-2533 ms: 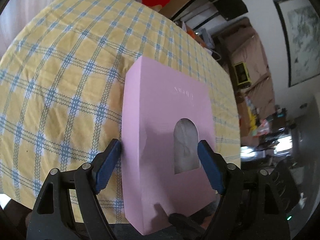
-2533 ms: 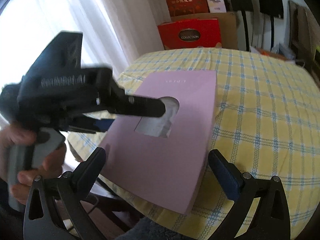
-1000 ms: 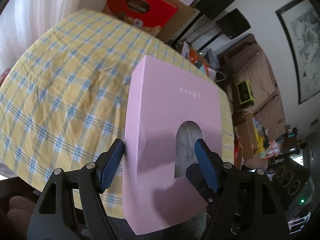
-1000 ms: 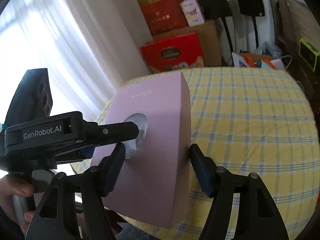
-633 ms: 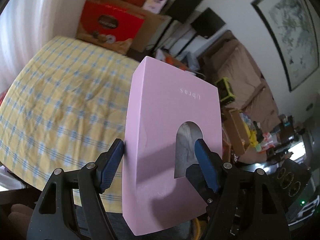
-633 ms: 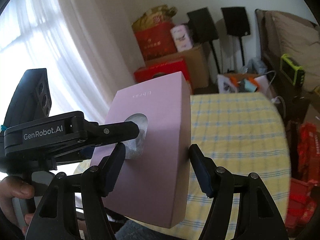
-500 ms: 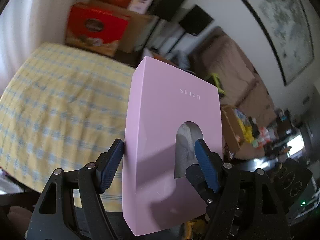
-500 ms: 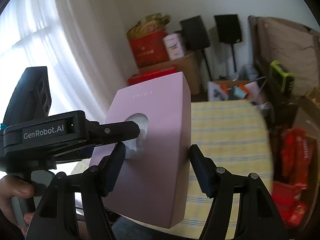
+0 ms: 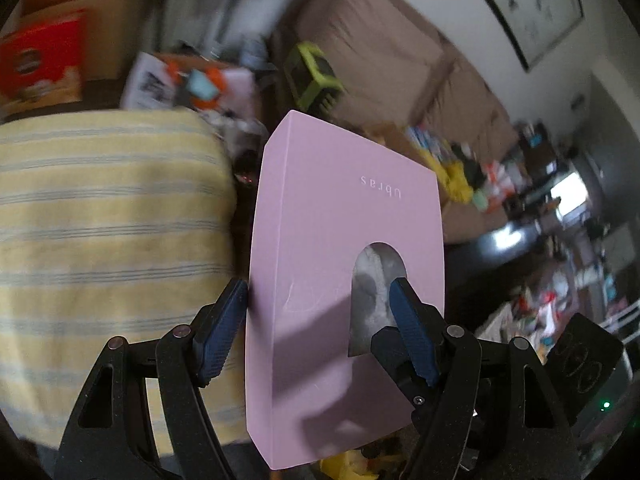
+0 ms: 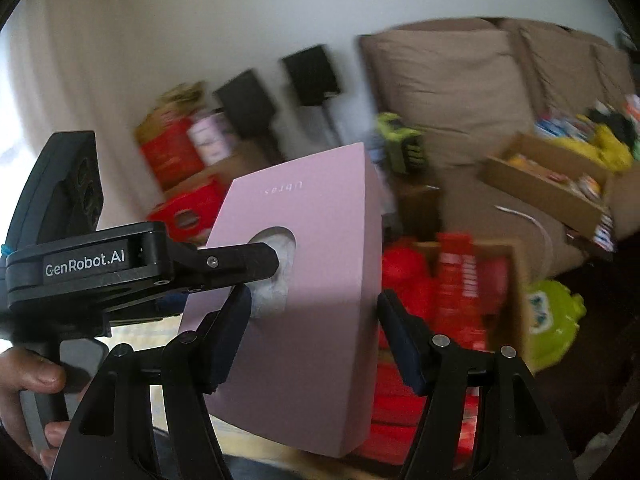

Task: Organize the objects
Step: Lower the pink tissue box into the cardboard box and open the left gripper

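Gripped from two sides, the pink box [image 9: 344, 264] is held upright in the air, clear of the bench [image 9: 108, 216], whose yellow checked cloth lies blurred at the left of the left wrist view. The left gripper [image 9: 318, 332] is pinched on the box: one blue pad is pressed against the box's narrow left side, the other against its front face at the edge of the arched cut-out [image 9: 376, 280], through which pale tissue is seen. The right gripper [image 10: 314, 340] is likewise clamped on the box, its left pad laid on the front face just below the cut-out and its right pad set against the box's right edge. In the right wrist view the left gripper's black body [image 10: 120, 268] is seen reaching in from the left, with a finger resting at the cut-out, and a hand [image 10: 28, 384] is wrapped around its handle. Behind the box a brown sofa [image 10: 460, 92], red cartons [image 10: 452, 280] and an open cardboard box [image 10: 544, 184] of bright items are visible, all smeared by blur.
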A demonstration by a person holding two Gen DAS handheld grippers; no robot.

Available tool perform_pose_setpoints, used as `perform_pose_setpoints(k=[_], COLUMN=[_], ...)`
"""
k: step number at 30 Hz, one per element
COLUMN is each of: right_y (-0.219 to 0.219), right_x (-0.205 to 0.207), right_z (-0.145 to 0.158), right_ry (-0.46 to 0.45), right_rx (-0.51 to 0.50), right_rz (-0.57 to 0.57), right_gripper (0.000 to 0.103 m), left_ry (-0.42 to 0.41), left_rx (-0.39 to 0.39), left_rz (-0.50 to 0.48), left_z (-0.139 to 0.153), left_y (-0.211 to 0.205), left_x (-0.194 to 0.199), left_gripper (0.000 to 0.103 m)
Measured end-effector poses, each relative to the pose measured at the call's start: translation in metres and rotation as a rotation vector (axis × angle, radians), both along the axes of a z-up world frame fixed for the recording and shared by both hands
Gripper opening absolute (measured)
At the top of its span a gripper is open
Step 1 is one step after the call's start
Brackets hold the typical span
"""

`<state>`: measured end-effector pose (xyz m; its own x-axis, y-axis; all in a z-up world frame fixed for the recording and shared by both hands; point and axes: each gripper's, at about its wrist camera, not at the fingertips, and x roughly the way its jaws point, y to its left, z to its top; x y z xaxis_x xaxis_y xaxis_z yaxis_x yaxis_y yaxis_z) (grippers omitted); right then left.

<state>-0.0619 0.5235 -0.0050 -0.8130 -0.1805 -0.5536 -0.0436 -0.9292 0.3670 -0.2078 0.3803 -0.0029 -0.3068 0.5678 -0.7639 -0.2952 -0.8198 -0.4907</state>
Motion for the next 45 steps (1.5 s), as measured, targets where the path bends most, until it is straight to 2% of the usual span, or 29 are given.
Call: perform_pose_setpoints(k=[3,6,11,13,16,19,25,30,34,38,41,43,44,45], right_y=[0.047,0.086,0.11,0.113,0.127,0.129,0.131,0.127,0.107,0.08,0.068,0.056,0.047,0.041], right_x=[-0.002,-0.005,-0.011,-0.014,-0.014,-0.013,0.0,0.032,0.066,0.101,0.117,0.127,0.133,0.137], right_z=[-0.033,-0.074,-0.14,-0.154,-0.167,-0.166,-0.148,-0.121,-0.104,-0.074,-0.046,-0.025,-0.013,-0.004], right_ry=[-0.059,-0.136,-0.259,-0.278,-0.259,-0.272,-0.239,-0.178,-0.139,-0.144,-0.144,-0.151,-0.155,-0.158], right_rx=[-0.01,-0.031,-0.07,-0.07,-0.165,-0.151,-0.097,-0.124,-0.126,-0.064,-0.054,-0.012,0.028,0.055], right_rz=[-0.065,-0.116,-0.156,-0.163,-0.176,-0.173,-0.195,-0.239,-0.257,-0.286,-0.298,-0.293,-0.3,-0.305], right_gripper=[0.067,0.067,0.067,0.067,0.069,0.069,0.071,0.073,0.073,0.073,0.073,0.073,0.073,0.073], left_ry=[-0.051,-0.117,-0.172,-0.19,-0.167,-0.184,-0.073,0.039,0.168,0.308,0.341,0.359,0.366,0.375], left_rx=[-0.023,-0.06,-0.179,-0.171,-0.152,-0.134,-0.16,-0.195,-0.291,-0.381,-0.377,-0.351,-0.33,-0.311], left_rz=[-0.078,-0.131,-0.16,-0.148,-0.159,-0.163,-0.127,-0.112,-0.123,-0.146,-0.125,-0.112,-0.123,-0.144], left_z=[-0.039,-0.091,-0.15,-0.166,-0.17,-0.172,-0.147,-0.112,-0.083,-0.052,-0.027,-0.009,-0.001,0.005], left_y=[0.058,0.107,0.149,0.149,0.15,0.149,0.134,0.111,0.094,0.066,0.041,0.022,0.013,0.006], left_x=[-0.015,-0.026,-0.028,-0.025,-0.021,-0.024,-0.023,-0.005,0.027,0.075,0.103,0.121,0.131,0.141], left_gripper=[0.07,0.07,0.068,0.066,0.066,0.066,0.07,0.07,0.073,0.073,0.08,0.087,0.094,0.097])
